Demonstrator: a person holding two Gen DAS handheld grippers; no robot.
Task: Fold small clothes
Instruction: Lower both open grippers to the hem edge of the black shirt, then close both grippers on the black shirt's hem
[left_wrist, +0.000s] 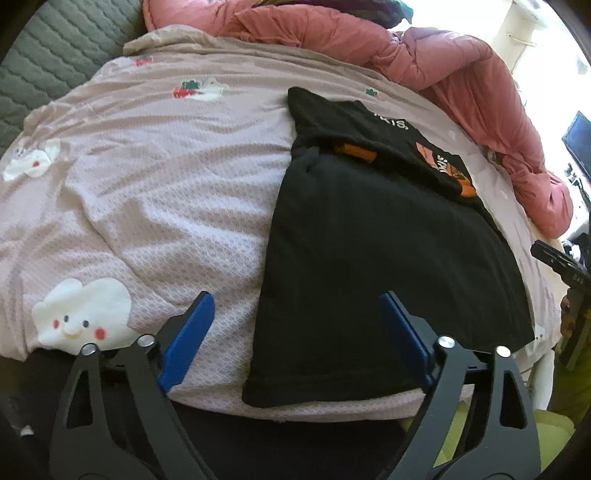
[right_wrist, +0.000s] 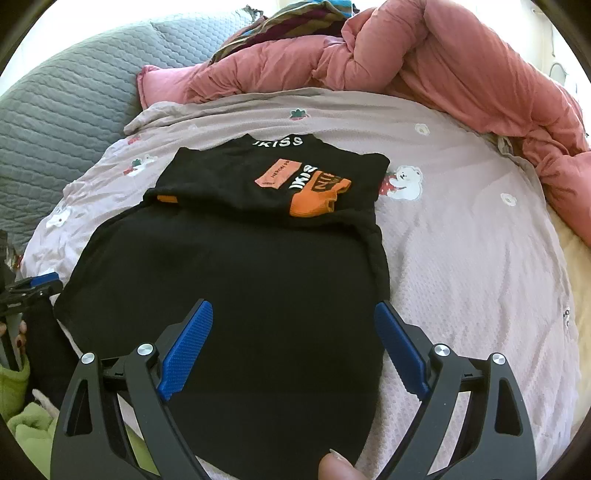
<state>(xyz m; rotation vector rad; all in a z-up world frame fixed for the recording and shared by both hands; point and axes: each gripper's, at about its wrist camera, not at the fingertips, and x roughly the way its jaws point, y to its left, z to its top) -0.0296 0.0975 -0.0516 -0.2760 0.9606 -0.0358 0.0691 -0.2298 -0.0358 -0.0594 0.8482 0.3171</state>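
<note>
Pink bedding (left_wrist: 155, 192) printed with little white animals covers the working surface, with a grey quilted cushion (left_wrist: 55, 66) at the upper left of both views and a rumpled salmon duvet (right_wrist: 461, 74) heaped along the top and right. In the left wrist view the black garment (left_wrist: 369, 258) fills the centre right, its hem at the lower edge of the bedding and its orange-printed top already folded over itself toward the upper right. The left gripper (left_wrist: 297, 332) stands wide, nothing pressed between its blue pads (left_wrist: 188, 336); it straddles the garment's left bottom corner, one pad over bare bedding and the other over black cloth. In the right wrist view the same garment sits centre frame, and the right gripper (right_wrist: 293, 347) is likewise wide and empty, hovering over the lower body of the cloth, its right pad near the right edge. A fingertip (right_wrist: 338, 465) shows at the bottom edge. The step in hand looks to be taking the hem at both corners to fold it up toward the collar. To do it well, each gripper should drop low enough to catch all layers at its corner, close fully before lifting, then rise evenly so the hem stays straight. The soft bedding may bunch into a pinch, so bite only the black edge.
</note>
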